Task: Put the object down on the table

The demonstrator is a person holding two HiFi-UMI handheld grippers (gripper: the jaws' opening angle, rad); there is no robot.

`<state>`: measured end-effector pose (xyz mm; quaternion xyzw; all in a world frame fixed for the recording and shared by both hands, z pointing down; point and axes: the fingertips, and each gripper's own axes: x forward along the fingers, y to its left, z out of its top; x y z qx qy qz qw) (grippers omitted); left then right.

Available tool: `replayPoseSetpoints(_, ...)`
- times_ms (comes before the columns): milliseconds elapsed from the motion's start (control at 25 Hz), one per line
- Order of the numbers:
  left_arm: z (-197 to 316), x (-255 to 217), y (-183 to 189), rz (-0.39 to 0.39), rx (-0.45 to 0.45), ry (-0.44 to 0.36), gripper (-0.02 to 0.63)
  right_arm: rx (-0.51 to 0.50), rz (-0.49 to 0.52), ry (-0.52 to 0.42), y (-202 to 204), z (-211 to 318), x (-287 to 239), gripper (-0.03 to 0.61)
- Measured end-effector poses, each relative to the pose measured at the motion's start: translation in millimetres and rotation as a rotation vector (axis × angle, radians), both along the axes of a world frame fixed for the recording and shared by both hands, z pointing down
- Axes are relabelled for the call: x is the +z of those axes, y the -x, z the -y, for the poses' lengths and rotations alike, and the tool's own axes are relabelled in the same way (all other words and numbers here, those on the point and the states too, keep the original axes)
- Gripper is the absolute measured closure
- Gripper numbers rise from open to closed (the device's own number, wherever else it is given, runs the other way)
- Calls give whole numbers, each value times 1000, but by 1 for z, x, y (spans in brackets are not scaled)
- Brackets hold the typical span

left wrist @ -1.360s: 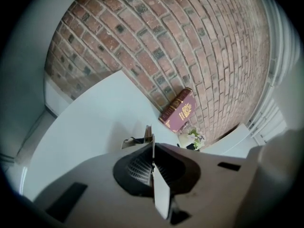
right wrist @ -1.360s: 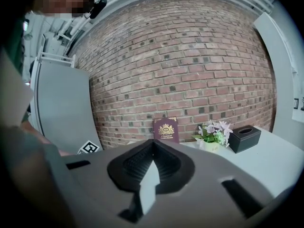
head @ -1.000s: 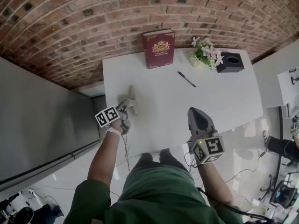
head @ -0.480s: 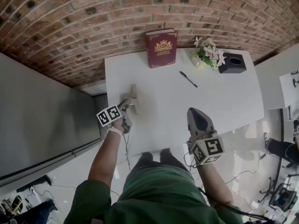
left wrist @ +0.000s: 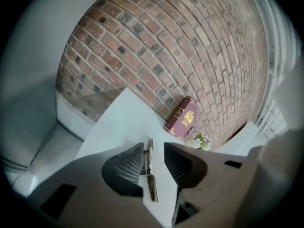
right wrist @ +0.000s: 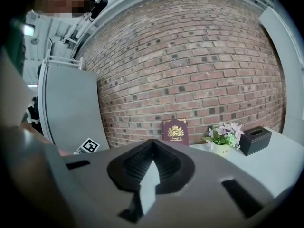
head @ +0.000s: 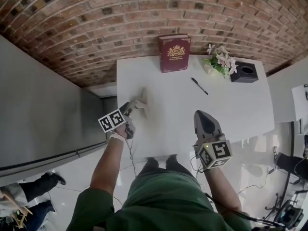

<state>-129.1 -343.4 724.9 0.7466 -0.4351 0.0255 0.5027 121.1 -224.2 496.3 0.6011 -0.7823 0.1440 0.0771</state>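
A thin metal object lies lengthwise between the jaws of my left gripper on the white table. Those jaws are opening: the object sits close beside the left pad, and a clear gap separates it from the right pad. In the head view the left gripper is at the table's left side, where the object itself is too small to make out. My right gripper hovers over the near edge of the table. Its jaws are shut with nothing between them, as the right gripper view shows.
A dark red book leans against the brick wall at the back. A black pen lies right of centre. A small flower pot and a black box stand at the back right. A grey cabinet flanks the table's left.
The left gripper's jaws have spread apart around the thin object while staying at the table's left side. The head view has shifted slightly. The right gripper has not moved.
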Motion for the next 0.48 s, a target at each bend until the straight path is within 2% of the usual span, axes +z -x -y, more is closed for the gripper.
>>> replayPoseSetpoints(160,1,-38,12,28,-14,-89,492,-31,3,-24,7,7,-8,575)
replayPoseSetpoints(400,-8,-103,15,4,-13,-218,492,-77,11,-57,21,13,-18,575)
replayPoseSetpoints(480,-10,-129,18,20,-26,-277,495,-94,16,-70,24,15,-22,577)
